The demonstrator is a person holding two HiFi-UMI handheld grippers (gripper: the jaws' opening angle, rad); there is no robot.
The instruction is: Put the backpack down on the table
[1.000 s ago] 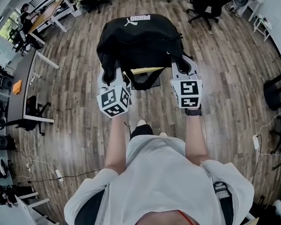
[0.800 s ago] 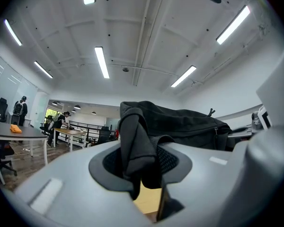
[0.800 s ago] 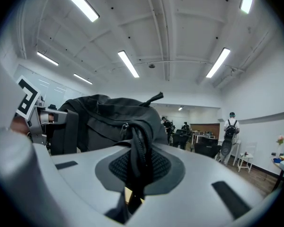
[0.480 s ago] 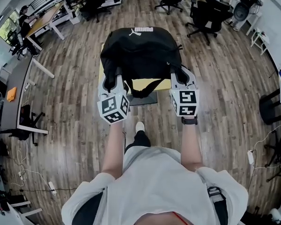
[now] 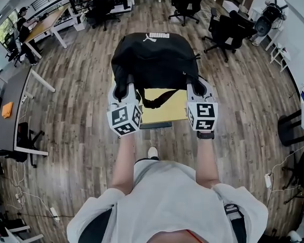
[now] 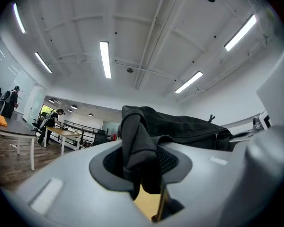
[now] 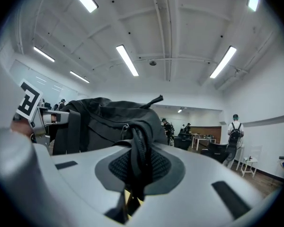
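i hold the black backpack (image 5: 154,59) up in the air with both claws. the left gripper (image 5: 125,85) is pinching a thick fold of its fabric between the pads. the right gripper (image 5: 196,85) is pressed nearly together on a thin black strap of the bag. the backpack hangs over the far part of the small yellow table (image 5: 164,110), and the bare top shows below it and between my arms. as far as i can see, it does not rest on the top yet. so i judge the carrying is almost done. what is left is to bring the bag fully over the top, lower it until it sits, and then open both claws.
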